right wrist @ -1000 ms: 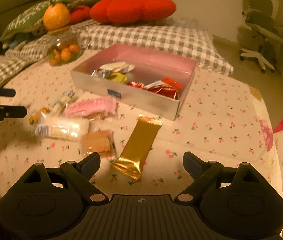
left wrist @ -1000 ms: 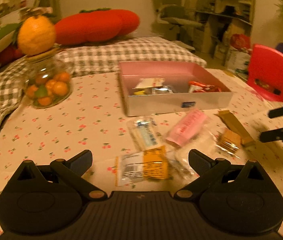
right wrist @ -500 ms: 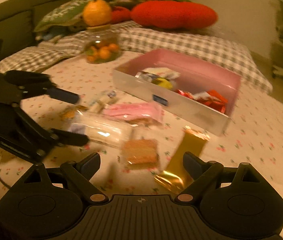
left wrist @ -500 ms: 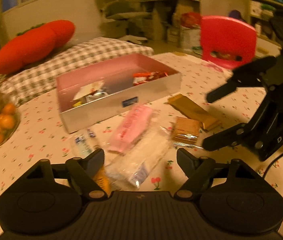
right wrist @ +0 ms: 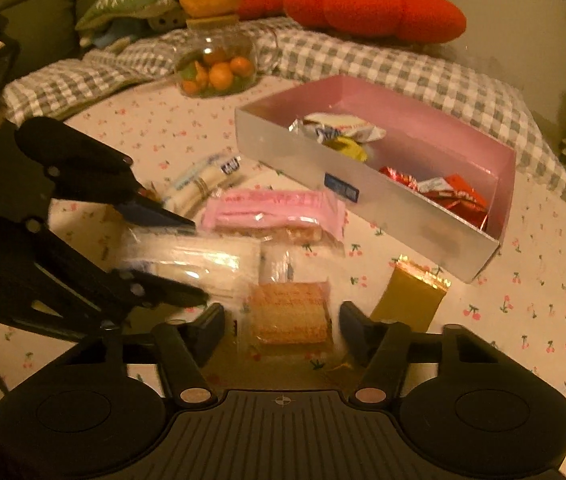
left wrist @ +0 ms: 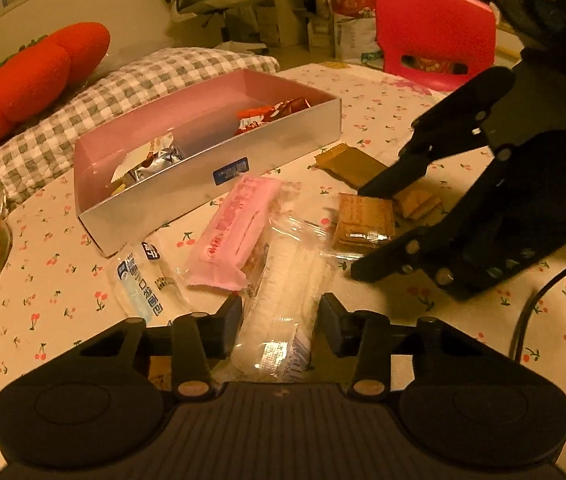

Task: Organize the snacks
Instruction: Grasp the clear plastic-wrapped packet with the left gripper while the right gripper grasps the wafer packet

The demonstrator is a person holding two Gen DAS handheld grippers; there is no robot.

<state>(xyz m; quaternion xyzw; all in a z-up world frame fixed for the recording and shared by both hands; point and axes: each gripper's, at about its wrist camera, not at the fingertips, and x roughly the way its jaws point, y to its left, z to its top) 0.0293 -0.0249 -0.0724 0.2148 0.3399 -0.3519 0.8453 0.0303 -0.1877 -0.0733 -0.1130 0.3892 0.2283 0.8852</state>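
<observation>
Left tool (left wrist: 279,326) just closed in, jaws straddling clear cracker sleeve (left wrist: 287,280) for pickup; contact unclear. Right tool (right wrist: 281,330) likewise brackets brown biscuit pack (right wrist: 289,314). Both snacks on table (left wrist: 423,120), pink-lined box (left wrist: 283,148) just beyond.

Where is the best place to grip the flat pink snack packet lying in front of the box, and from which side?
Grip the pink snack packet across its narrow width near the middle, coming from above. It lies flat and long, partly over the clear wrapped pack, so its long edges are likely the easiest to reach.
</observation>
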